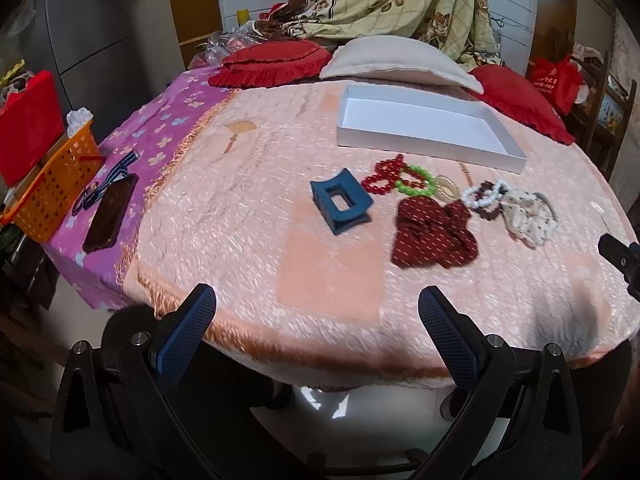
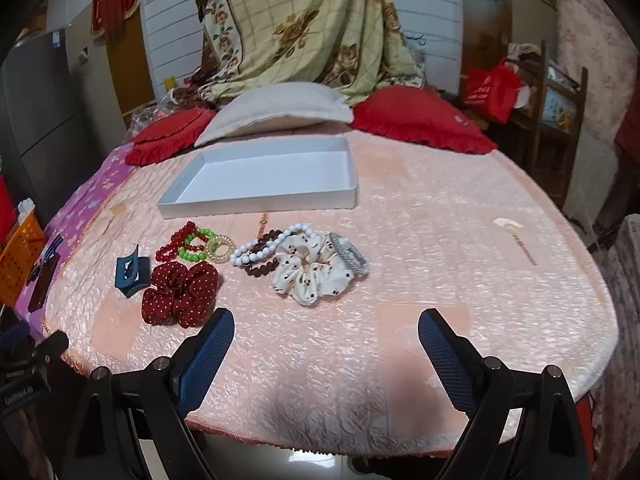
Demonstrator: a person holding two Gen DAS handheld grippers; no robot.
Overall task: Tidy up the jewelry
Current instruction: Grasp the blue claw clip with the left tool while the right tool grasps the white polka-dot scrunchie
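Note:
An empty white tray [image 1: 424,142] [image 2: 256,202] lies on the pink blanket. In front of it lie a blue hair claw [image 1: 340,202] [image 2: 130,274], red bead bracelet [image 1: 382,176] [image 2: 174,242], green bead bracelet [image 1: 416,182] [image 2: 196,250], gold coil tie [image 1: 446,188] [image 2: 220,248], white bead bracelet [image 1: 484,196] [image 2: 264,248], dark red scrunchie [image 1: 434,234] [image 2: 180,294] and cream scrunchie [image 1: 528,216] [image 2: 310,270]. My left gripper [image 1: 316,306] is open and empty over the near blanket edge. My right gripper [image 2: 326,328] is open and empty, short of the cream scrunchie.
Red cushions [image 1: 272,62] [image 2: 420,120] and a beige pillow [image 1: 396,60] lie behind the tray. A phone [image 1: 112,212] and an orange basket [image 1: 56,184] sit at the left. A silver band [image 2: 350,258] lies beside the cream scrunchie.

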